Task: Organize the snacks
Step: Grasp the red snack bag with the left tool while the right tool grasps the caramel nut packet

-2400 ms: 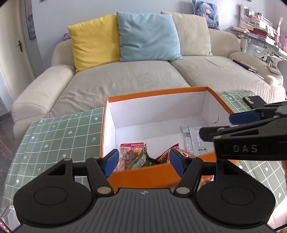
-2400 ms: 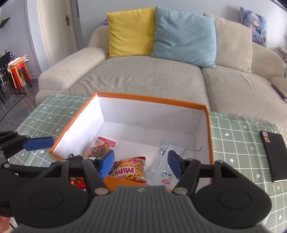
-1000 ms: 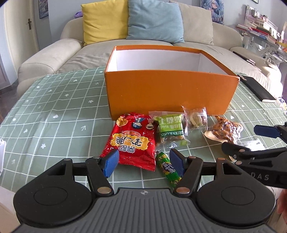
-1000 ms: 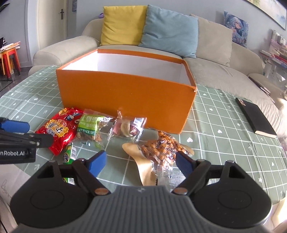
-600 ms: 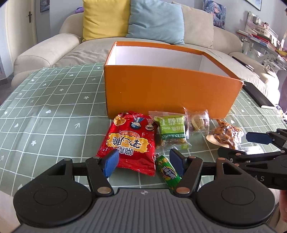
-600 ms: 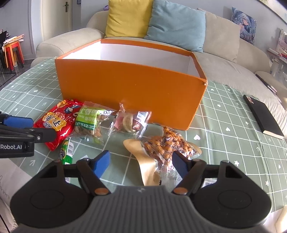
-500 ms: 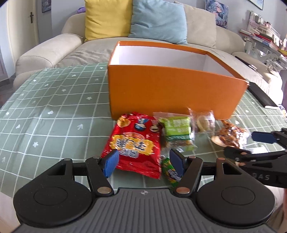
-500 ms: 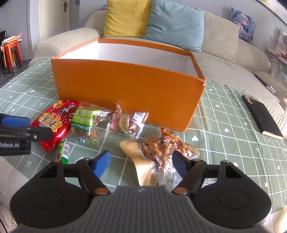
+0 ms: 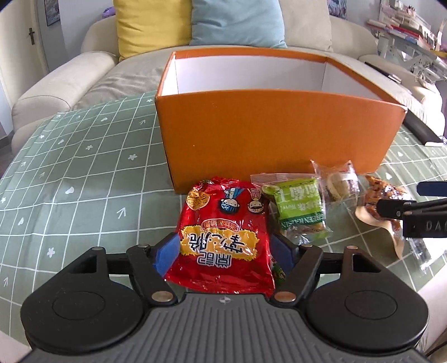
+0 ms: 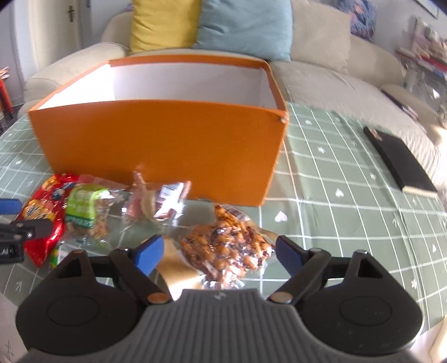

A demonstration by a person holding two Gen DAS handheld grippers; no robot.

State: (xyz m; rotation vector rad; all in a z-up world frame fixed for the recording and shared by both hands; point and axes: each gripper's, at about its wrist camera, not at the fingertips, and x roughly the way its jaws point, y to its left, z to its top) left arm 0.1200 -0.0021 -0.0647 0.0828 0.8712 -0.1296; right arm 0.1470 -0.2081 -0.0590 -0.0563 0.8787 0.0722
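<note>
A red snack bag [image 9: 223, 237] lies flat on the green checked cloth, in front of the orange box [image 9: 273, 134]. My left gripper [image 9: 225, 252] straddles its near half. The jaws are opening, and the blue pads stand at the bag's two edges without squeezing it. To its right lie a green raisin pack [image 9: 300, 206] and a clear pastry pack [image 9: 338, 184]. A green tube [image 9: 278, 272] peeks out by the right pad. In the blurred right wrist view my right gripper [image 10: 219, 252] is also opening, around a clear pack of brown nuts [image 10: 226, 248] that it does not grip.
The orange box [image 10: 156, 150] stands open just behind the snacks, its inside hidden from this height. A black notebook [image 10: 399, 162] lies on the cloth to the right. A sofa with yellow [image 9: 151, 25] and blue cushions is beyond the table. The table's near edge is close below both grippers.
Both grippers have come forward and down onto the snacks. The red bag now lies between the left jaws and the nut pack between the right jaws. Both pairs of jaws stand wider.
</note>
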